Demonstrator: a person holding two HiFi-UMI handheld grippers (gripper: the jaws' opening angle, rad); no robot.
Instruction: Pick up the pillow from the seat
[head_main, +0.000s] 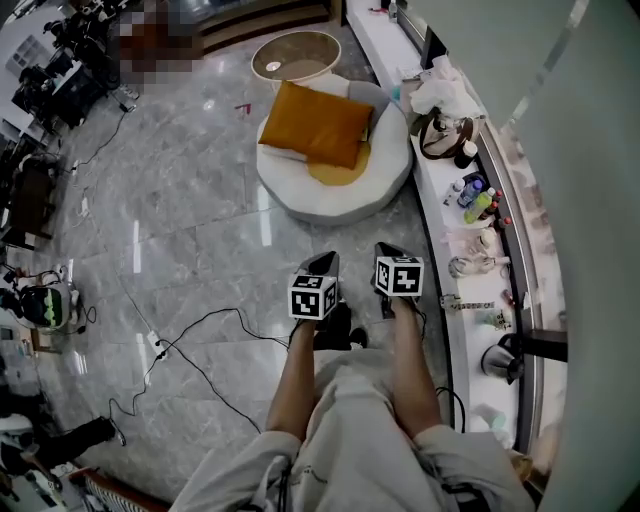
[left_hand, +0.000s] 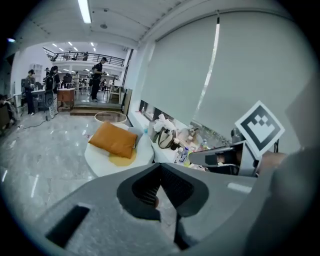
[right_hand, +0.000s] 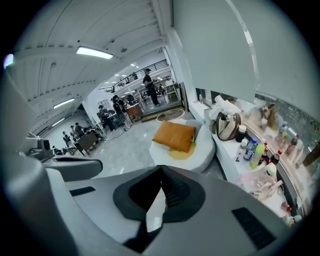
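An orange pillow (head_main: 318, 125) lies tilted on a round white seat (head_main: 300, 190), partly covering a yellow cushion (head_main: 340, 172). Both grippers hang side by side in front of the person, well short of the seat and touching nothing. My left gripper (head_main: 325, 262) is shut with nothing held, and so is my right gripper (head_main: 390, 250). In the left gripper view the pillow (left_hand: 114, 139) sits far beyond the shut left gripper (left_hand: 161, 167). From the right gripper view the pillow (right_hand: 175, 135) on the seat (right_hand: 200, 155) is likewise far beyond the shut right gripper (right_hand: 161, 170).
A long white counter (head_main: 465, 330) runs along the right wall with bottles (head_main: 475, 200), a bag (head_main: 445, 135) and a kettle (head_main: 505, 355). A round wooden table (head_main: 296, 55) stands behind the seat. Cables (head_main: 190, 340) trail over the marble floor; equipment crowds the left edge.
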